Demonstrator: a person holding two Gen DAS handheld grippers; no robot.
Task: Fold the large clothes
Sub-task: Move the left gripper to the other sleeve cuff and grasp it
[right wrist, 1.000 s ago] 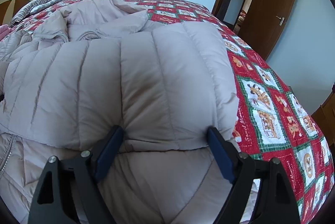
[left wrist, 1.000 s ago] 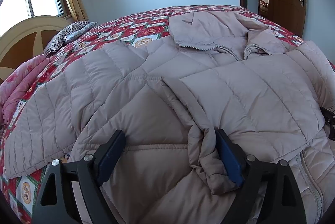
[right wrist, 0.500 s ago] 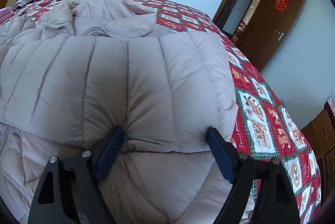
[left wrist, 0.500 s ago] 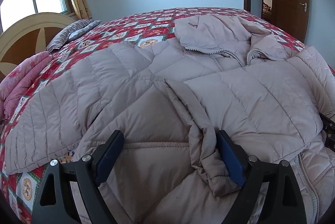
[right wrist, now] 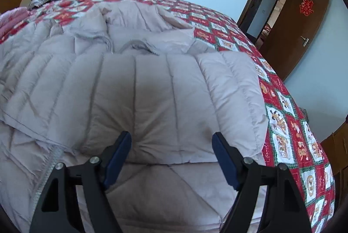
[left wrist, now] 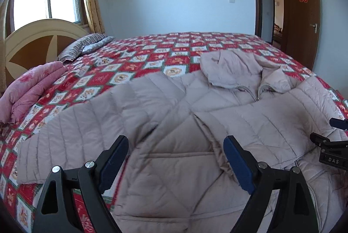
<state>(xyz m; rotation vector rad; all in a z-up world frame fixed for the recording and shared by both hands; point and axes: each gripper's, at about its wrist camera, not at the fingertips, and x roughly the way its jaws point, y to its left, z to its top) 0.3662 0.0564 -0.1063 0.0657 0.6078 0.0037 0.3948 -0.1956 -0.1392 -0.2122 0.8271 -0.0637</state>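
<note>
A pale beige quilted down jacket [left wrist: 174, 178] lies front up on the bed, hood [left wrist: 226, 67] at the far end. One sleeve [left wrist: 76, 135] stretches out to the left. The other sleeve [right wrist: 174, 91] is folded across the chest, and its cuff [left wrist: 217, 154] ends near the jacket's middle. My left gripper [left wrist: 176, 152] hovers open above the jacket's lower front, with the cuff just inside its right finger and untouched. My right gripper [right wrist: 171, 146] is open over the folded sleeve's shoulder end, with fabric below its pads and nothing pinched. It also shows as the right gripper [left wrist: 332, 146] at the left wrist view's right edge.
The bed has a red patterned quilt [left wrist: 134, 59]. A folded pink blanket [left wrist: 32, 89] and a striped pillow [left wrist: 84, 46] lie by the headboard [left wrist: 32, 41] at the left. An open brown door [right wrist: 300, 28] stands to the right, beyond the bed's edge [right wrist: 304, 156].
Both grippers have lifted and drawn back from the jacket, so more of the bed shows. The cuff no longer rests against the left gripper's right pad. The right jaws narrowed slightly.
</note>
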